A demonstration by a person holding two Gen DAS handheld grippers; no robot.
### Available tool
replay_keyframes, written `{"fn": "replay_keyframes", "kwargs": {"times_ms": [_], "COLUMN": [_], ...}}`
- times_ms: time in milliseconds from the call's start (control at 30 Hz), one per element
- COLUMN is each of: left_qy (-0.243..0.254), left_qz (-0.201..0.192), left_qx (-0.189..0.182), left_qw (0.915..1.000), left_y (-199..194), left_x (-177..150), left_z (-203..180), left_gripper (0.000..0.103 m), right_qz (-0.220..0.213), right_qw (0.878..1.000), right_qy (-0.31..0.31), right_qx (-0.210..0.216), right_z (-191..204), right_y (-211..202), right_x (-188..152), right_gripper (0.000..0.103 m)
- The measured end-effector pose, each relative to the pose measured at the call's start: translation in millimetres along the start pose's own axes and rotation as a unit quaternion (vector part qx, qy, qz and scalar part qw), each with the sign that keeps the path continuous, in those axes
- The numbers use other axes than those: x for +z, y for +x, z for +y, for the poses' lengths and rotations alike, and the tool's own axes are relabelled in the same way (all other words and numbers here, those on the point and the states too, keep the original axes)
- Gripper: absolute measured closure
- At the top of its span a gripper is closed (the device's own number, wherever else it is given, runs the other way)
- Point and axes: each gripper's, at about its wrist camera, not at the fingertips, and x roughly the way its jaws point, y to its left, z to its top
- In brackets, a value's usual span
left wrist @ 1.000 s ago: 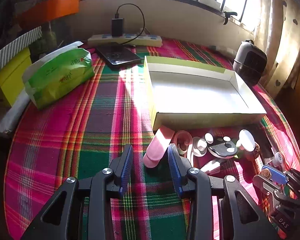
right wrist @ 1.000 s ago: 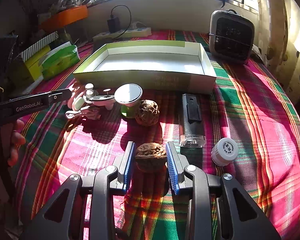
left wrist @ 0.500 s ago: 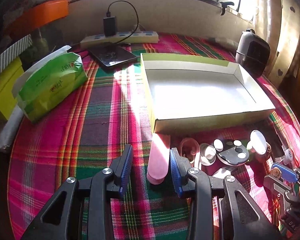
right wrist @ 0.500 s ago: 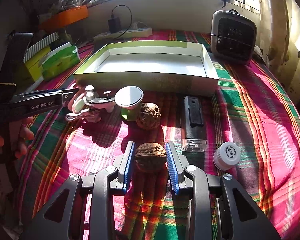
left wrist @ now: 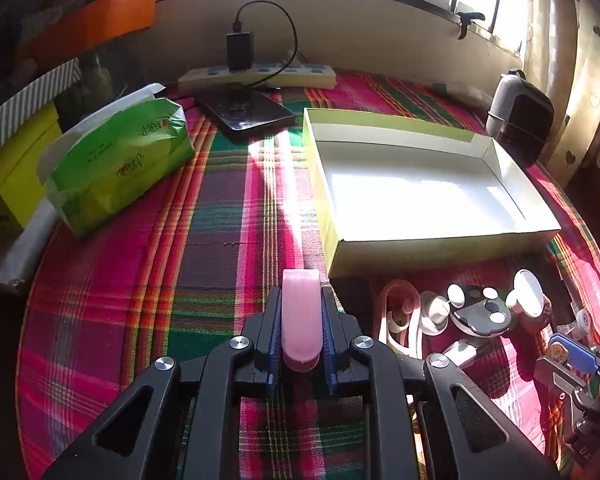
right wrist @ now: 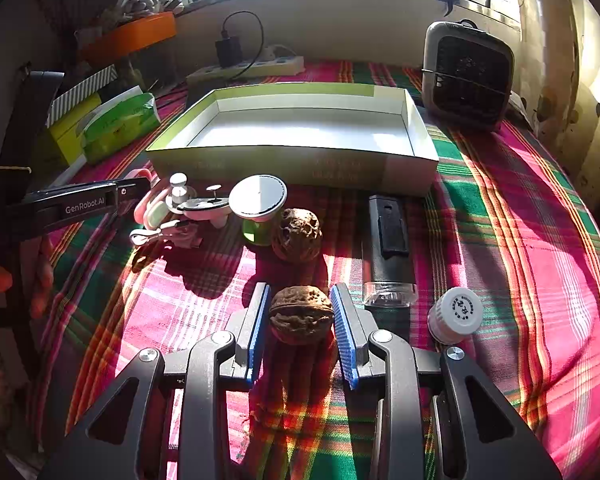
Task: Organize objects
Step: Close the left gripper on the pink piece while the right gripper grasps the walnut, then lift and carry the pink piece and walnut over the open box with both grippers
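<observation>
Pick step: left gripper [left wrist: 301, 334] pinching the pink case [left wrist: 301, 316] just off the tray [left wrist: 440, 246] front-left corner, right gripper [right wrist: 301, 322] spread astride a walnut [right wrist: 301, 314] on the table; next: lift case over tray wall, release.

Bare plaid cloth [left wrist: 204, 240] lies open between the green tissue pack [left wrist: 116, 168] and the shallow box [left wrist: 440, 240]. Along the box's near wall the way is crowded: a pink-and-white clutter [right wrist: 180, 212], a walnut [right wrist: 297, 234], a black case [right wrist: 388, 244] and a white cap [right wrist: 456, 314] sit close together.
</observation>
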Motion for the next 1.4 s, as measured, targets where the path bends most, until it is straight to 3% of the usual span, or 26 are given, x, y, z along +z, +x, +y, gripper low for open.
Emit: {"fn": "replay_keyframes", "kwargs": {"times_ms": [1400], "left_qy": [0.005], "left_qz": [-0.011], "left_qx": [-0.012], "left_qw": [0.9998], "left_y": [-30], "left_x": [-17], "left_z": [-8], "left_gripper": [0.087], "right_qz": [-0.012], "right_qw": [1.000], "right_qy": [-0.006], "right_qx": [0.007], "right_z": [7], "right_y": [-10], "right_x": [-4], "right_gripper": [0.070]}}
